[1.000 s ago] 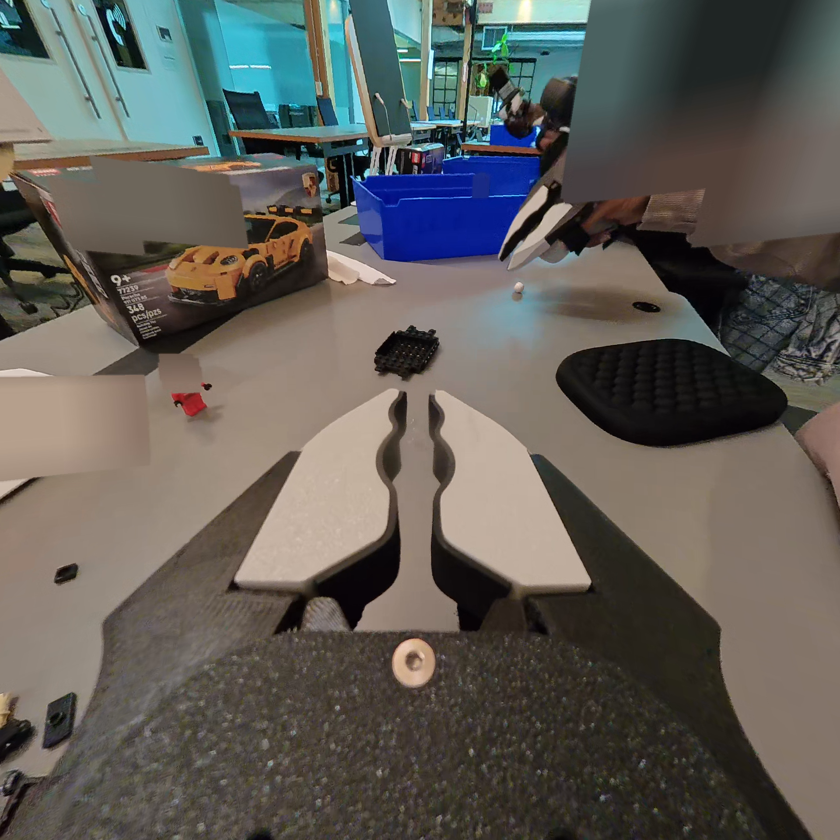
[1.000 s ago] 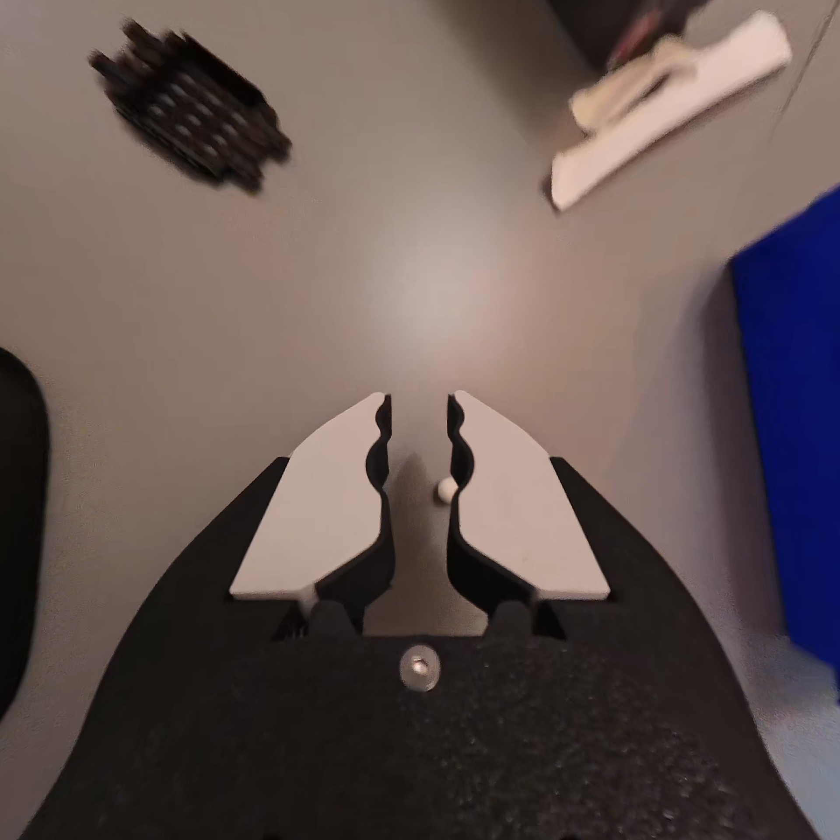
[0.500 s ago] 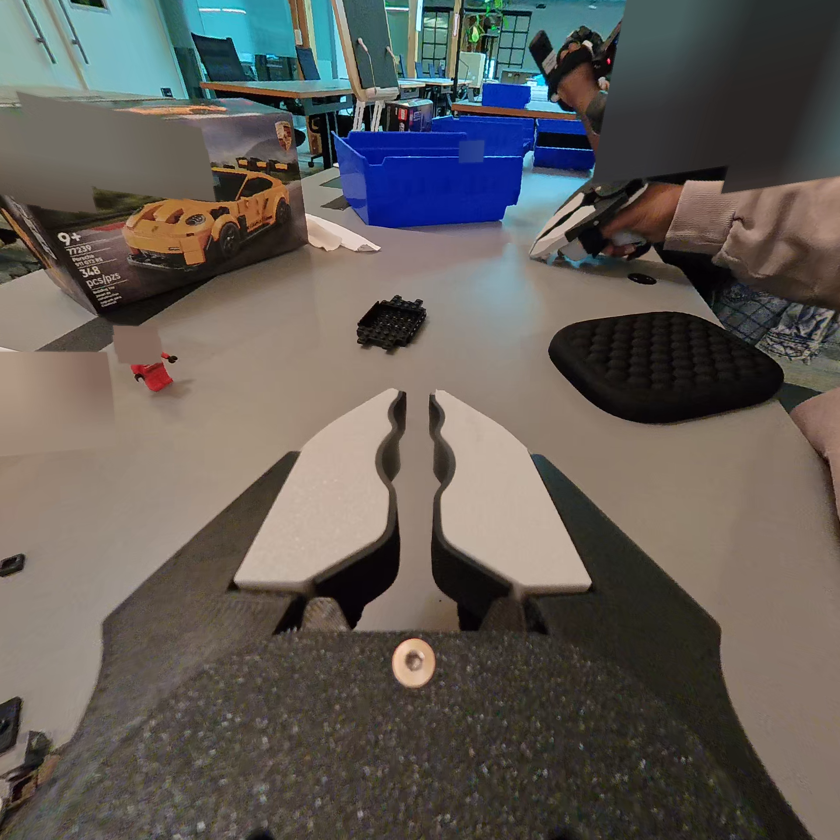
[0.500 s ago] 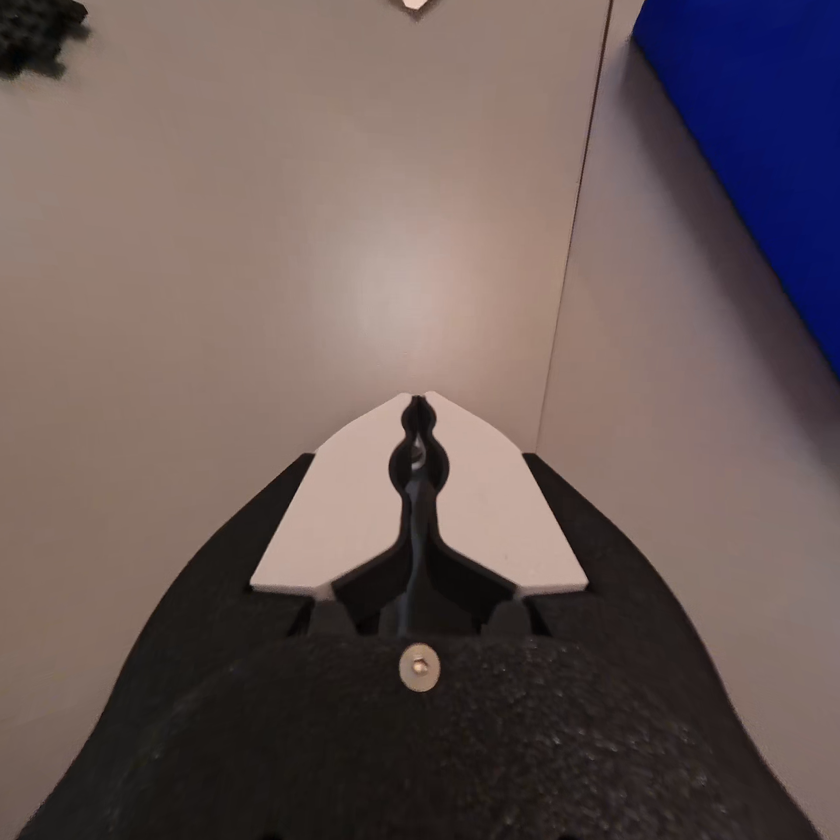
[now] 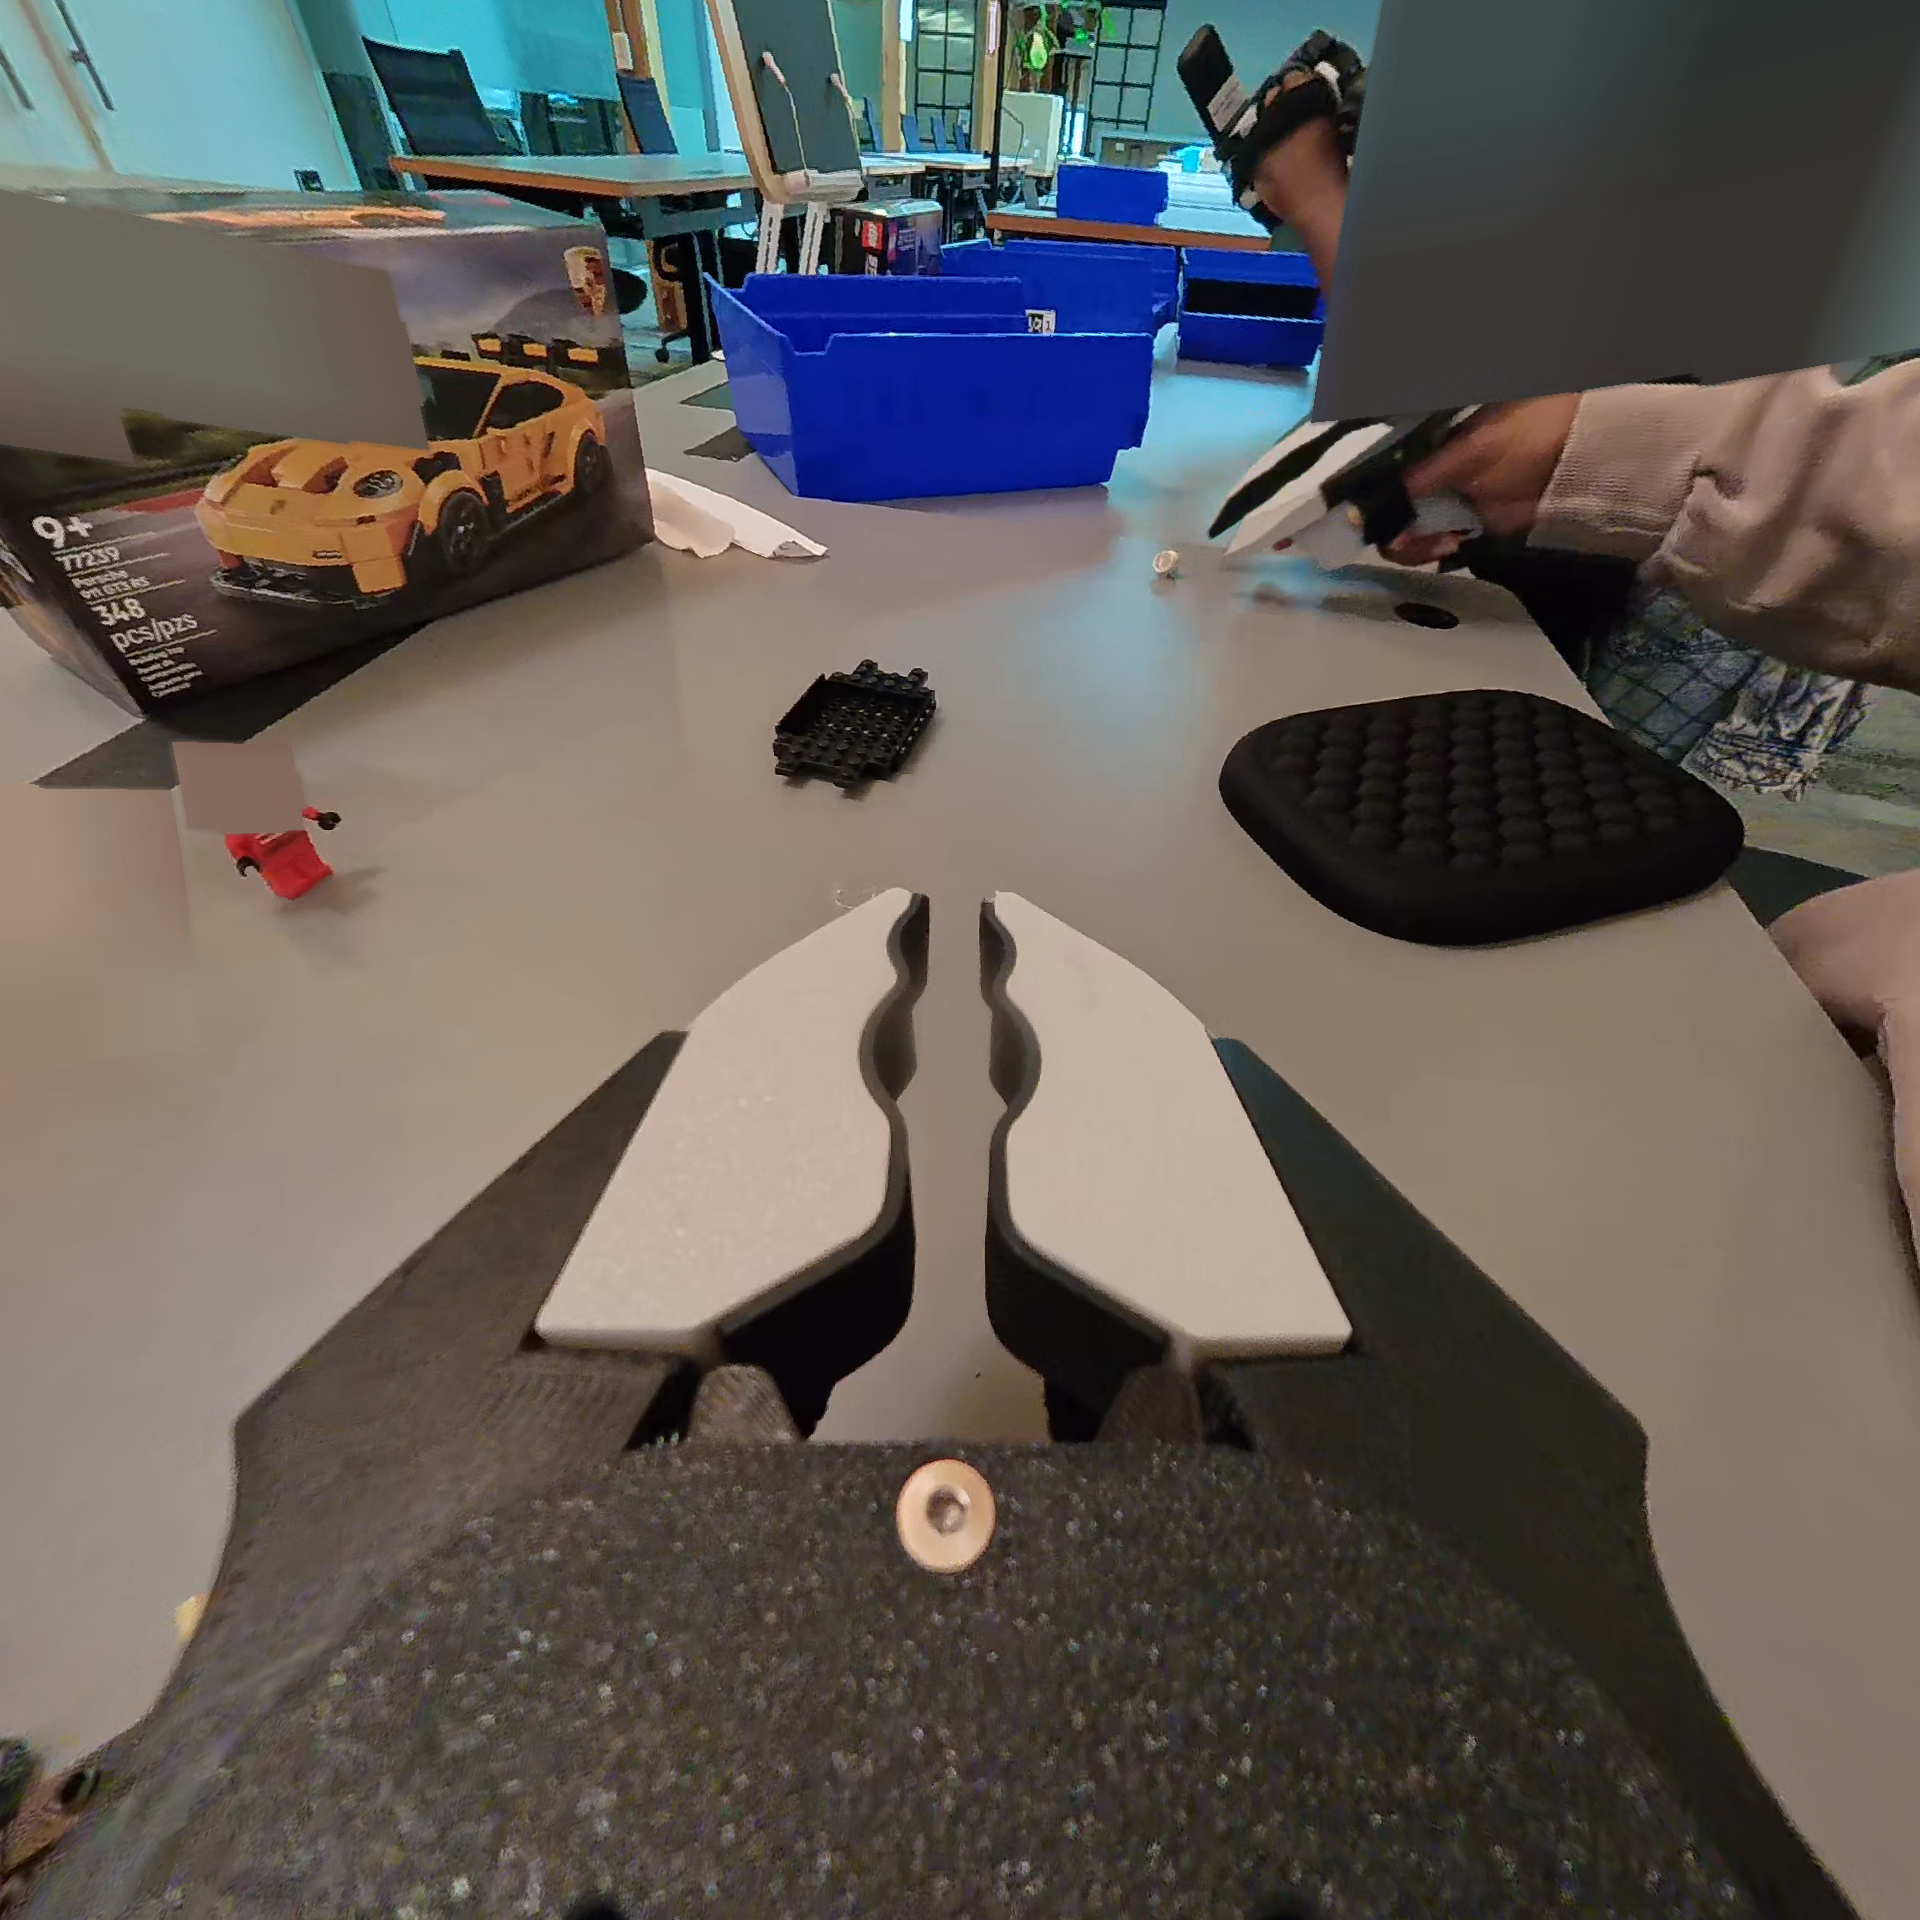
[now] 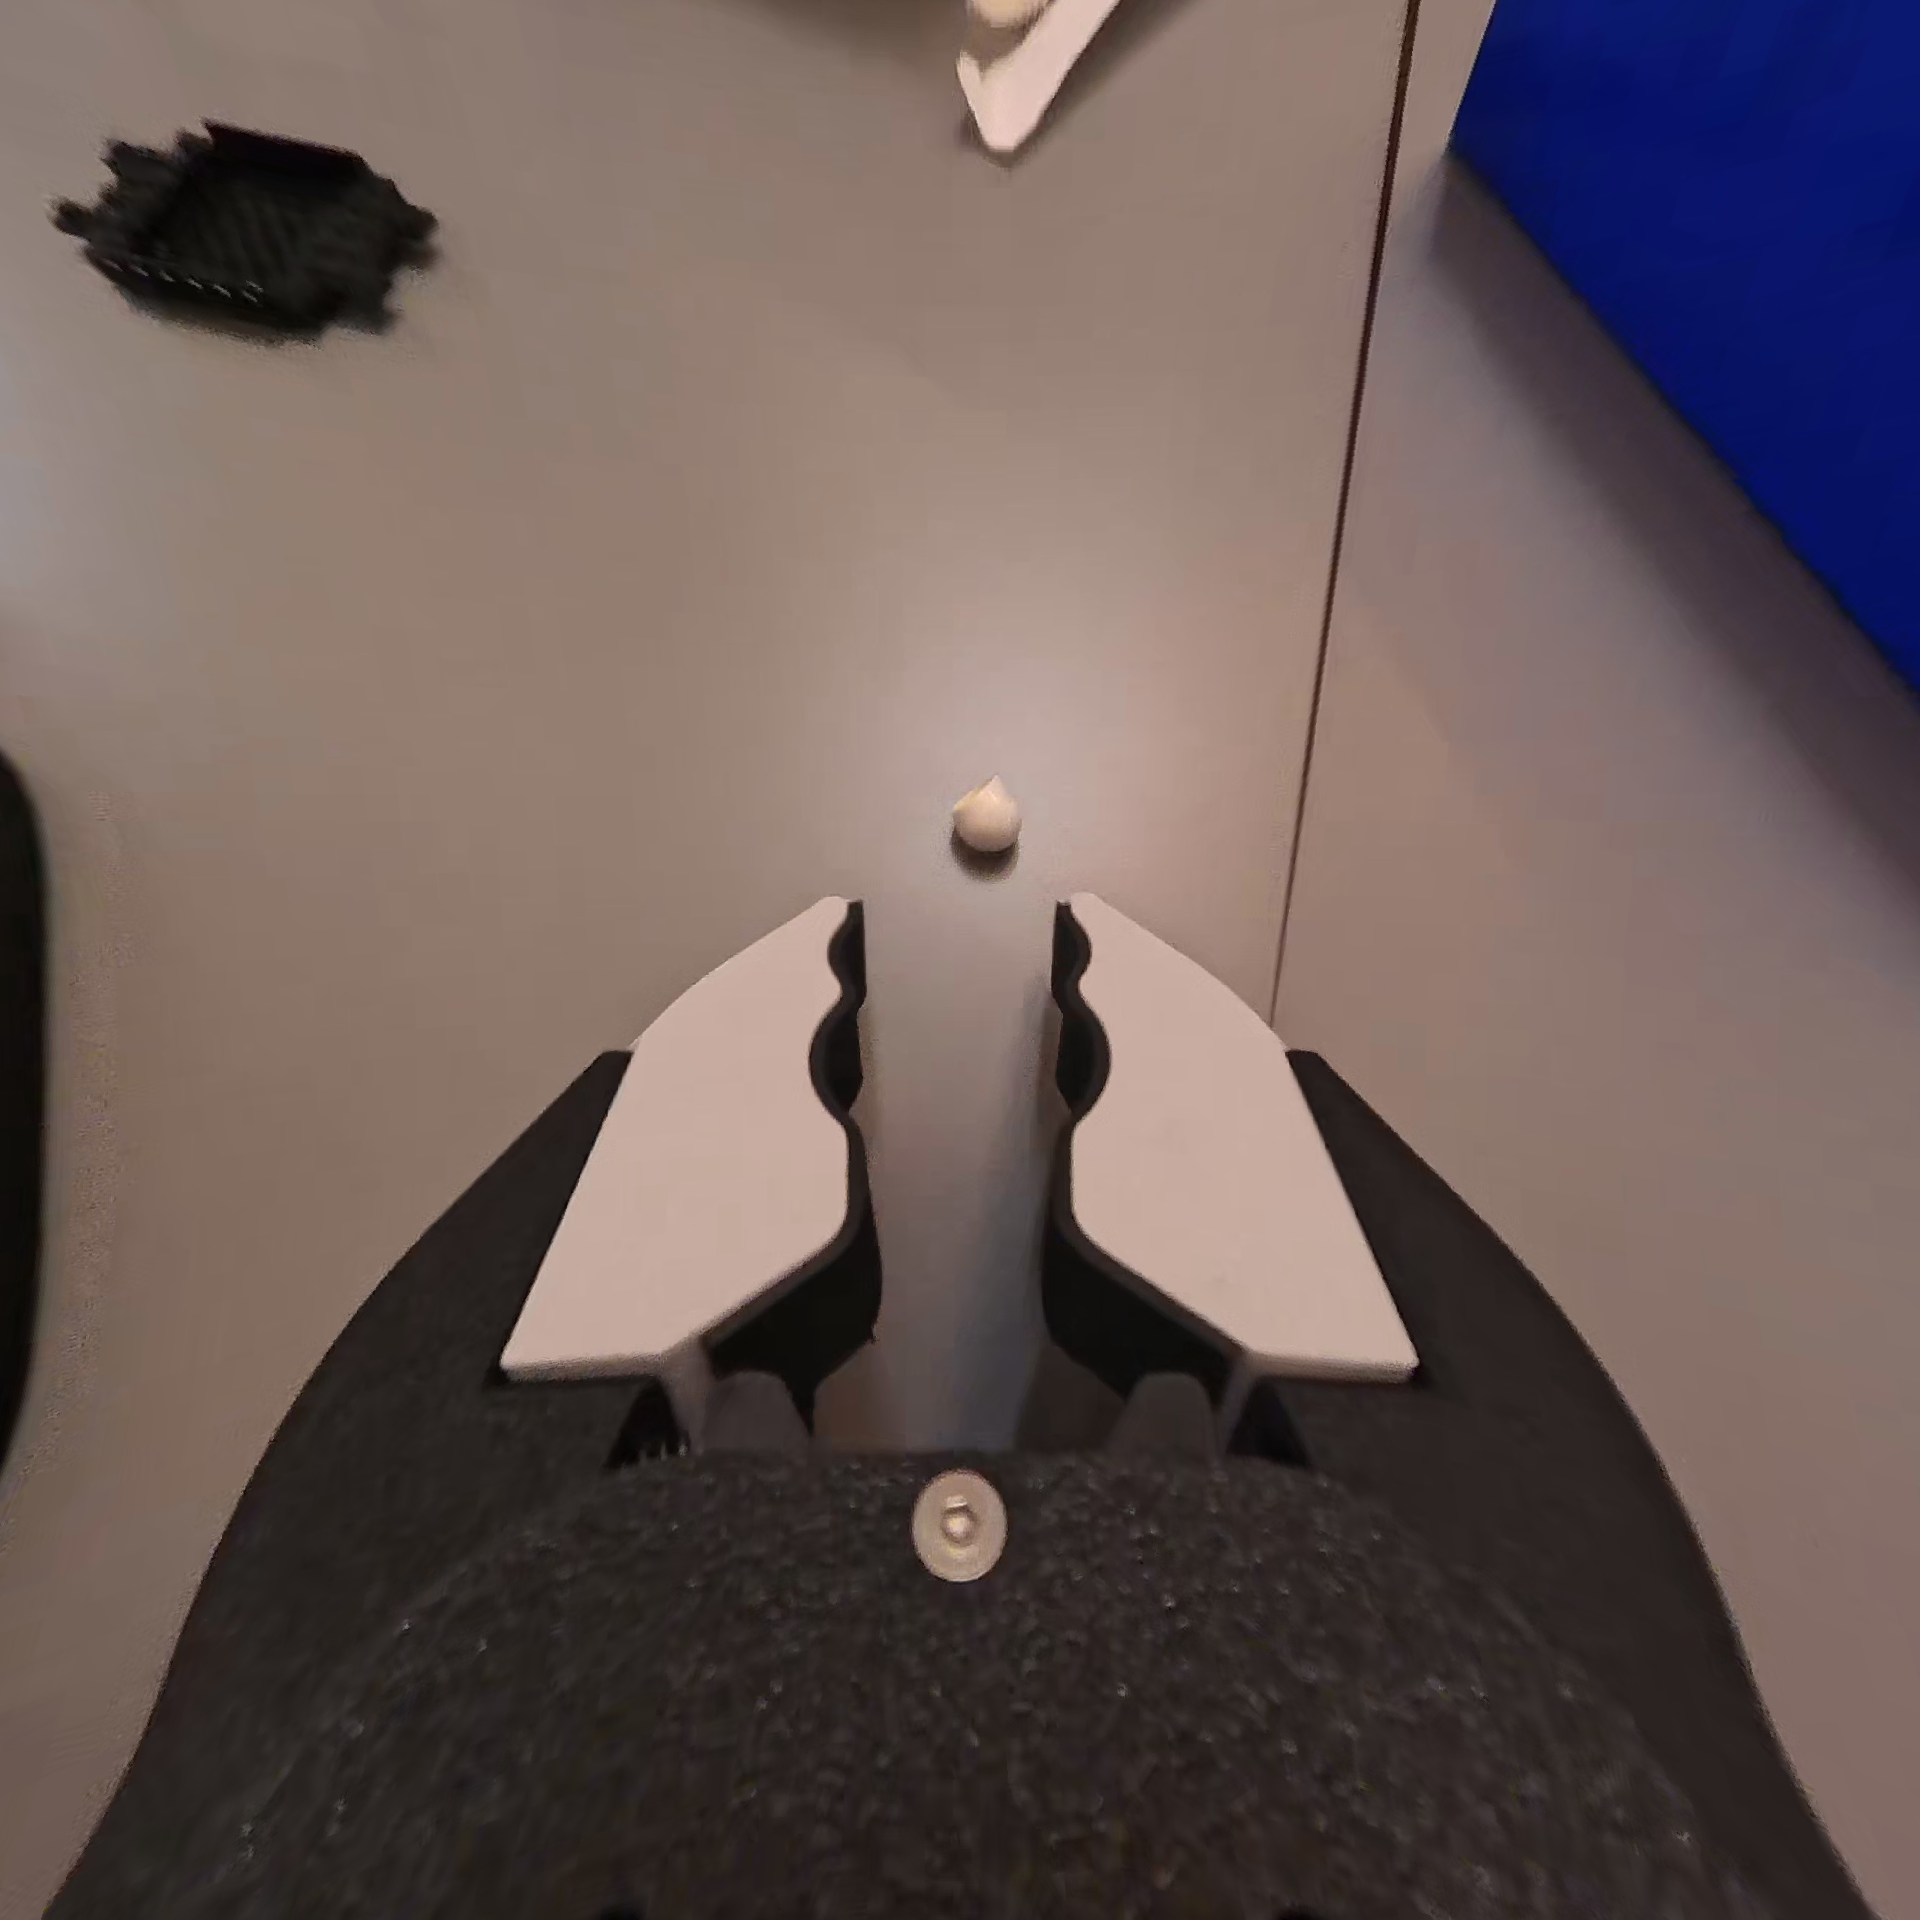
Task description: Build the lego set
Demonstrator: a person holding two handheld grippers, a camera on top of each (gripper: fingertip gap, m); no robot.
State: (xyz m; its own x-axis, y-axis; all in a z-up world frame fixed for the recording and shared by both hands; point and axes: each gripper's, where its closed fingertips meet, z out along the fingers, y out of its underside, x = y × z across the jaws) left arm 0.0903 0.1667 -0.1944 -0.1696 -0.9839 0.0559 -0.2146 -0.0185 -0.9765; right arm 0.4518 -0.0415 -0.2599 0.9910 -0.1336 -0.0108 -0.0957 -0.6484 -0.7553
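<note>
The right tongs stood parted and empty, tips low over the grey tabletop, and a tiny cream stud piece lay loose just ahead of the tips, in line with the gap. From the stud piece outward, a table seam ran just to one side of it, a blue bin lay beyond that seam, the black studded plate sat well off to the other side and farther ahead, and a scrap of white paper lay straight ahead at the far edge. The left tongs were nearly closed, with a narrow slot between the tips and nothing in it, resting low on the near part of the tabletop. Seen from there, the black studded plate was straight ahead, a red minifigure and the set's box off to its left, a black dimpled pad to its right, and the stud piece beyond, just in front of the right tongs. The stud piece looked very light, hard and smooth, so it would likely skate or flip if nudged; a square pinch across its round body with the very tips seemed best. The plate looked stiff and light, best gripped by an edge.
</note>
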